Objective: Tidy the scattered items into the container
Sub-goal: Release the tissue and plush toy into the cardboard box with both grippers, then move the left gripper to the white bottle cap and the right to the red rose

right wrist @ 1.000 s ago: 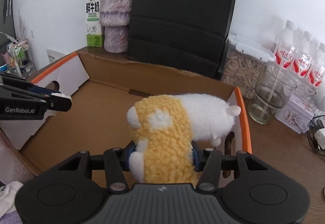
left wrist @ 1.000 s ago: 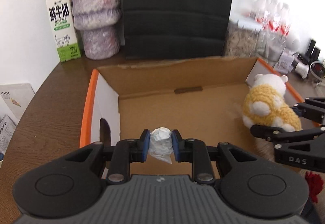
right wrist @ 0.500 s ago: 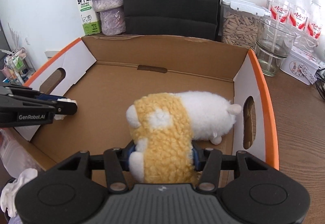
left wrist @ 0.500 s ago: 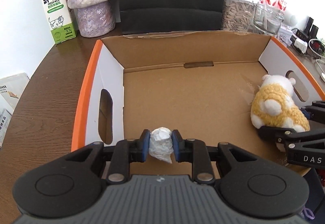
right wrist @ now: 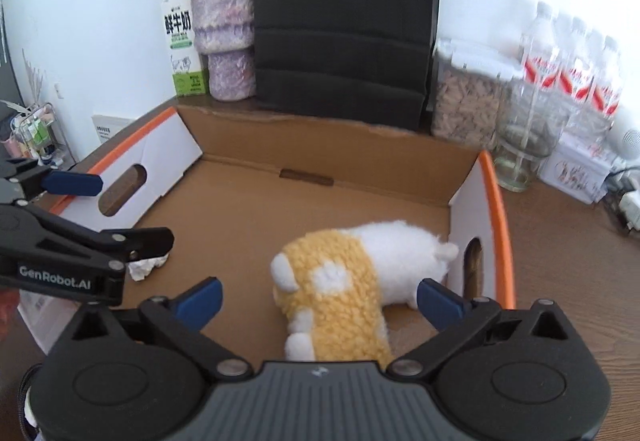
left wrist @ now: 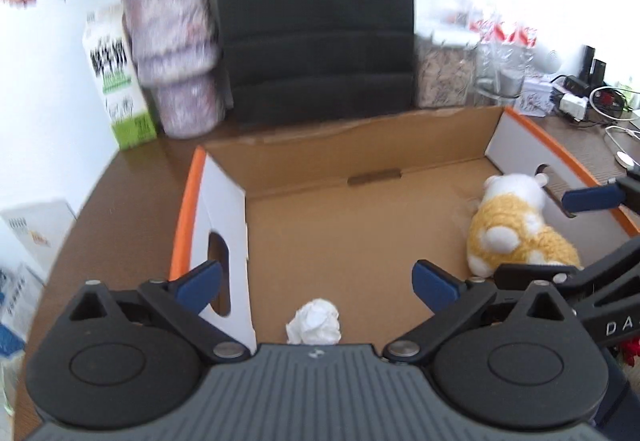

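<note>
Brown surface (left wrist: 132, 201) carries the cardboard box (left wrist: 360, 145). Both grippers' fingers have just spread: left gripper (left wrist: 316, 283) over crumpled paper (left wrist: 314, 327), right gripper (right wrist: 318, 295) around plush toy (right wrist: 340, 281), untouched. Only the right view shows bottles (right wrist: 572, 69) sharply.

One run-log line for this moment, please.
left gripper: just opened, paper ball dropped in box | right gripper: just opened, plush released in box

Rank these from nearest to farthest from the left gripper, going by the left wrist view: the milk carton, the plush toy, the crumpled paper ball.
From the left gripper, whose jaws have just opened wide:
1. Crumpled paper ball: lying free between the fingers, on the box floor.
2. Plush toy: to the right, inside the box.
3. Milk carton: far left, outside the box, beside the vase.
</note>
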The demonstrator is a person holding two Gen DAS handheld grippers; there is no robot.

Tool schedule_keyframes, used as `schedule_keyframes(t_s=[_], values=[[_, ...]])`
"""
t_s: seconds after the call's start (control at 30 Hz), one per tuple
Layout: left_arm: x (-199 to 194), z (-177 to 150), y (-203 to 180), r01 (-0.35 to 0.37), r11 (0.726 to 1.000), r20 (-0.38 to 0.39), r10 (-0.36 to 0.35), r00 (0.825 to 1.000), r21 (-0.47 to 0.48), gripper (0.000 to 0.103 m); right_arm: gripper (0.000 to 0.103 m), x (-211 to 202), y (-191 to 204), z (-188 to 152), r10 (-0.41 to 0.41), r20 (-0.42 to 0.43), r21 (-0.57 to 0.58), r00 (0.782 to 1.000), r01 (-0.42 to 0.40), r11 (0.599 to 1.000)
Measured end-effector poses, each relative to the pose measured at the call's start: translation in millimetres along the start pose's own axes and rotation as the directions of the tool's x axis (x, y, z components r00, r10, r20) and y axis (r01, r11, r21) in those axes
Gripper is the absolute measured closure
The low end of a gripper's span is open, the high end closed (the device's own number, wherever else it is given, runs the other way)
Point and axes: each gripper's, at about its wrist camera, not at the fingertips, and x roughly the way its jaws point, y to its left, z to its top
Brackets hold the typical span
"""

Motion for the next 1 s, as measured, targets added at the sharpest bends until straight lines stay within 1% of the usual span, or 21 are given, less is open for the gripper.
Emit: schedule_keyframes(t_s=[0.13, 0.43, 0.7, 0.83, 1.0], values=[[-10.8, 1.1, -3.3, -0.046, 0.999, 0.020, 0.046, 0.999, 0.001, 0.000, 0.000, -19.0, 1.3, 3.0, -0.011, 0.037, 0.004, 0.999, 0.011, 1.000], [-41.6, -4.6, 1.7, -0.060, 0.998, 0.059, 0.061, 0.996, -0.021, 0.000, 0.000, -58.9, 0.8, -2.9, -0.033, 0.099, 0.019, 0.995, 0.031, 0.999], [-83.0, -13.6, 7.6, -0.048, 0.997, 0.124, 0.055, 0.991, -0.057, 0.000, 0.000, -97.4, 4.3, -20.5, -0.044, 0.146, 0.017, 0.988, 0.042, 0.999], [-103.5, -23.4, 13.3, -0.031, 0.994, 0.151, 0.048, 0.987, -0.108, 0.000, 0.000, -114.5, 7.0, -33.4, -0.046, 0.160, 0.021, 0.986, 0.043, 0.999], [-127.7, -39.6, 16.9, -0.027, 0.992, 0.179, 0.049, 0.983, -0.123, 0.000, 0.000, -136.3, 8.1, -51.1, -0.053, 0.190, 0.030, 0.980, 0.048, 0.998]])
